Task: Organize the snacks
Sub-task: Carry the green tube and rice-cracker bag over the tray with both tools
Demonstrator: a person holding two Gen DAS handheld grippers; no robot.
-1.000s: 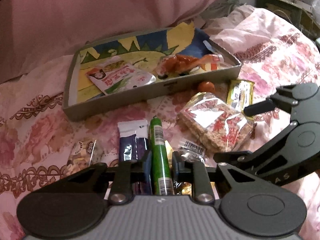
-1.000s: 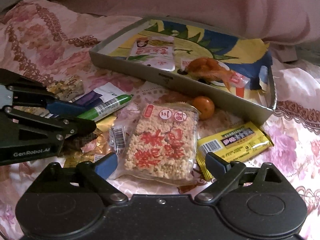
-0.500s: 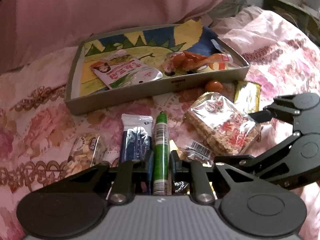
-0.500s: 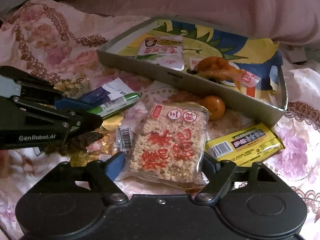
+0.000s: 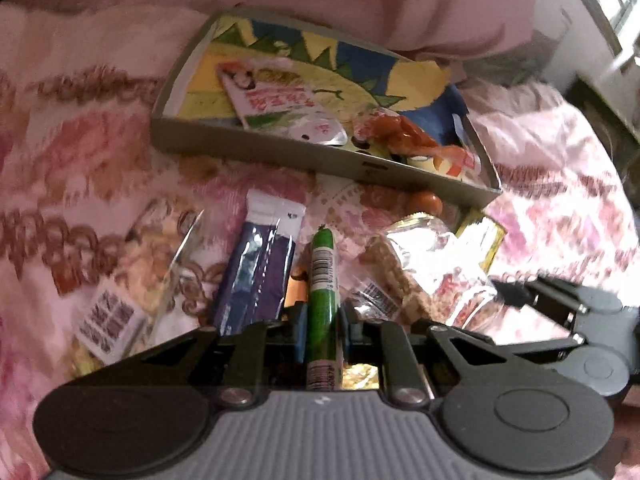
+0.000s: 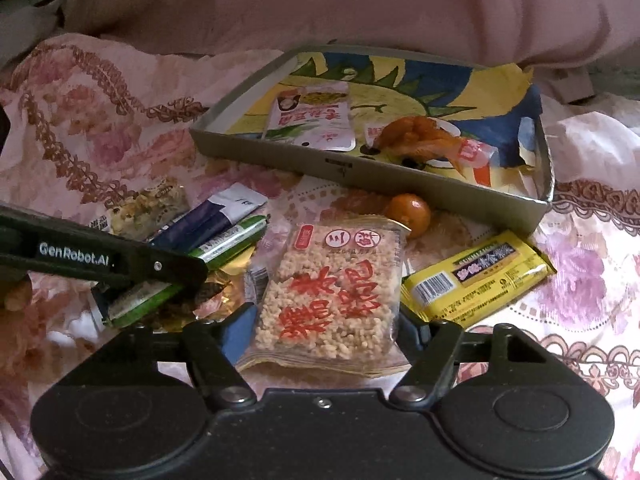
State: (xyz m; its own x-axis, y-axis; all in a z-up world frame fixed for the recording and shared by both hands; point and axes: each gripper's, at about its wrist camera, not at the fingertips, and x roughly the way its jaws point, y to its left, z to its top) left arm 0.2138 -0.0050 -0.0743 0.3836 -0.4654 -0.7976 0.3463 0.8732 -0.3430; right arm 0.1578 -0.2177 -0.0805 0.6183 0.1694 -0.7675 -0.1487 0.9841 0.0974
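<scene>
On a bed covered in a pink floral sheet (image 6: 580, 280), the left gripper (image 5: 322, 326) is clamped around a slim green stick pack (image 5: 323, 280), its barcode label facing up and its rounded tip pointing toward a shallow grey tray (image 6: 400, 170). The right gripper (image 6: 326, 320) has its jaws spread wide on either side of a clear packet of puffed rice cake (image 6: 334, 288) printed with large red characters; whether the fingers actually touch the wrapper cannot be told. The rice cake packet lies flat on the sheet just in front of the tray, between the green stick and a yellow wrapped bar (image 6: 476, 276) with a dark label and a barcode at one end. A small orange fruit (image 6: 410, 210) sits against the tray's near wall, just beyond the rice cake. Beside the green stick lie a dark blue sachet (image 5: 258, 272) with a white end and a clear bag of pale nut brittle (image 5: 144, 268); gold foil wrappers (image 6: 230, 270) show beneath them. Inside the tray, on a yellow, blue and green lining, rest a white and pink pouch (image 6: 310, 120) and an orange-red snack in clear wrap (image 6: 424, 138). A pink duvet (image 6: 320, 4) is heaped behind.
</scene>
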